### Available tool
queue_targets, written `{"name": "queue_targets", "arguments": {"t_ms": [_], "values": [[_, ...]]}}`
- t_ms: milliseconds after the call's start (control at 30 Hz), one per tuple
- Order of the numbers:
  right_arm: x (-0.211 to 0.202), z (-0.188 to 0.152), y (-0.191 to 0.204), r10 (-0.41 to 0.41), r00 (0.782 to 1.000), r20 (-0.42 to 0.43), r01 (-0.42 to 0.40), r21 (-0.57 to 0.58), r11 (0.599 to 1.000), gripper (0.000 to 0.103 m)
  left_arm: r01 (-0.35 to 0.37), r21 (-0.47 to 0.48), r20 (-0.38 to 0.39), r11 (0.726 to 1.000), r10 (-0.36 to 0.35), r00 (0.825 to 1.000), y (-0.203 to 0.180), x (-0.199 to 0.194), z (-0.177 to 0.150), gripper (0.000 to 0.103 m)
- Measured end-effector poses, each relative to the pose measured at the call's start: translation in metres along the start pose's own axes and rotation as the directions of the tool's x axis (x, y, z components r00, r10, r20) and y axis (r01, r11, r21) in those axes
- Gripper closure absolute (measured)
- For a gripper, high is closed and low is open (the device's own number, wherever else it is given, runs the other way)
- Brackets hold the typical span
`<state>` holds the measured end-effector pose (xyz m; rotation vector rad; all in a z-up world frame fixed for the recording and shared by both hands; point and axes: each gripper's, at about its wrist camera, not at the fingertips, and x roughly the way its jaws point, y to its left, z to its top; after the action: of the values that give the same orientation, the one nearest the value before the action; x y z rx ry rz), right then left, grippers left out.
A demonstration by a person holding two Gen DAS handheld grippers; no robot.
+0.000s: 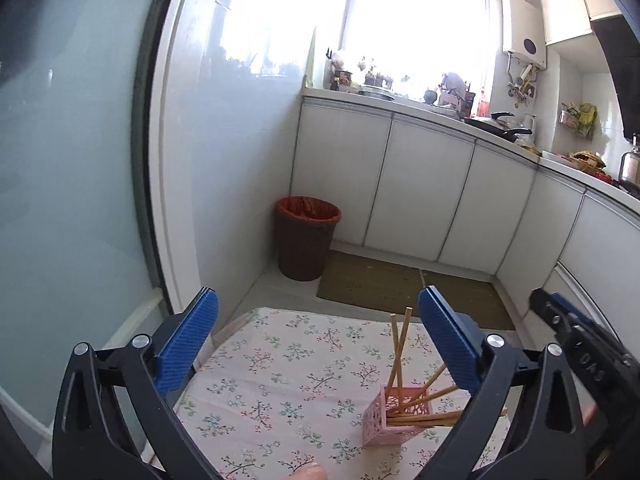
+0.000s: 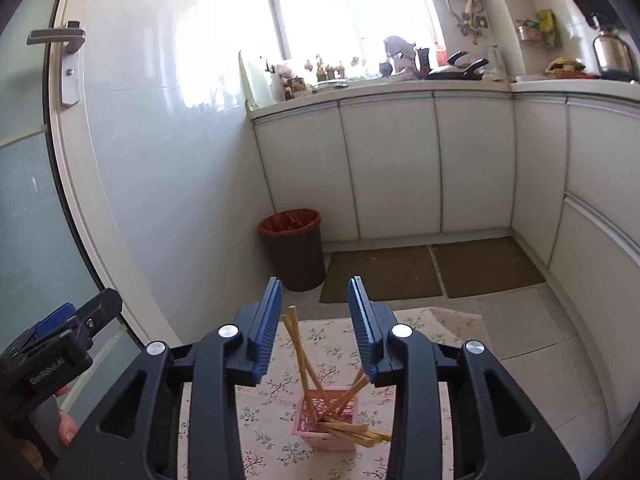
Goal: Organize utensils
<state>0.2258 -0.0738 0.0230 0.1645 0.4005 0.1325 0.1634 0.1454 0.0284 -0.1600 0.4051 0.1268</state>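
Note:
A pink openwork holder [image 1: 394, 416] [image 2: 328, 420] stands upright on the floral tablecloth [image 1: 280, 364] [image 2: 404, 324]. Several wooden chopsticks [image 1: 402, 344] [image 2: 298, 344] sit in it, some upright, some leaning out over its right rim. My left gripper [image 1: 318, 308] is wide open and holds nothing; the holder lies low beside its right finger. My right gripper [image 2: 315, 292] hovers above and in front of the holder, partly open. In the right wrist view the chopstick tips show in the gap between its blue pads [image 2: 266, 332], touching neither.
A brown bin with a red liner [image 1: 306, 236] [image 2: 292, 248] stands on the floor past the table. Two green mats [image 2: 384, 272] lie before white cabinets [image 1: 420, 196]. A glass door [image 2: 24, 200] is at the left. A thumb [image 2: 68, 430] grips the left handle.

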Motion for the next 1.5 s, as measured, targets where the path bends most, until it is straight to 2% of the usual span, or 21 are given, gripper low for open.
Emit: {"name": "queue_targets", "arguments": {"t_ms": [33, 100, 167, 300, 400, 467, 533, 600, 633, 800, 967, 1500], "values": [[-0.014, 0.003, -0.002, -0.049, 0.999, 0.019, 0.049, -0.004, 0.999, 0.057, -0.018, 0.006, 0.004, 1.0, 0.018, 1.0, -0.003, -0.006, 0.001, 0.007], [-0.039, 0.003, -0.007, -0.123, 0.992, 0.04, 0.123, -0.002, 0.992, 0.034, -0.068, 0.031, 0.017, 0.997, 0.067, 0.998, -0.012, -0.022, -0.001, 0.007], [-0.066, 0.0, -0.015, -0.208, 0.977, 0.045, 0.208, 0.006, 0.978, 0.018, -0.103, 0.06, 0.023, 0.993, 0.102, 0.995, -0.022, -0.04, -0.007, 0.007], [-0.112, -0.012, -0.029, -0.284, 0.958, 0.047, 0.283, 0.024, 0.959, 0.006, -0.051, 0.023, 0.034, 0.998, 0.05, 0.998, -0.032, -0.079, -0.023, 0.007], [-0.145, -0.026, -0.033, -0.318, 0.948, 0.012, 0.318, 0.022, 0.948, 0.006, -0.015, -0.002, 0.041, 1.0, 0.015, 0.999, -0.041, -0.112, -0.036, 0.007], [-0.167, -0.036, -0.035, -0.331, 0.944, -0.006, 0.331, 0.043, 0.943, 0.006, -0.027, 0.044, 0.028, 0.999, 0.026, 0.999, -0.052, -0.134, -0.043, 0.007], [-0.188, -0.047, -0.04, -0.338, 0.941, -0.025, 0.339, 0.088, 0.937, 0.006, -0.07, 0.085, 0.003, 0.994, 0.07, 0.998, -0.059, -0.151, -0.052, 0.007], [-0.199, -0.057, -0.043, -0.366, 0.925, -0.102, 0.373, 0.075, 0.925, 0.006, -0.064, 0.116, -0.011, 0.991, 0.065, 0.998, -0.064, -0.166, -0.062, 0.007], [-0.206, -0.063, -0.044, -0.359, 0.926, -0.117, 0.369, 0.076, 0.926, 0.007, -0.057, 0.127, -0.023, 0.99, 0.06, 0.998, -0.066, -0.171, -0.067, 0.007], [-0.239, -0.081, -0.038, -0.413, 0.907, -0.079, 0.418, 0.051, 0.907, 0.007, -0.004, 0.131, -0.086, 0.991, 0.015, 0.996, -0.067, -0.195, -0.085, 0.007], [-0.25, -0.084, -0.039, -0.419, 0.904, -0.08, 0.423, 0.042, 0.905, 0.007, 0.004, 0.151, -0.07, 0.988, 0.007, 0.998, -0.075, -0.208, -0.086, 0.007], [-0.247, -0.085, -0.047, -0.4, 0.91, -0.113, 0.408, 0.059, 0.911, 0.007, 0.017, 0.176, -0.09, 0.984, -0.001, 0.996, -0.083, -0.205, -0.091, 0.007]]}}
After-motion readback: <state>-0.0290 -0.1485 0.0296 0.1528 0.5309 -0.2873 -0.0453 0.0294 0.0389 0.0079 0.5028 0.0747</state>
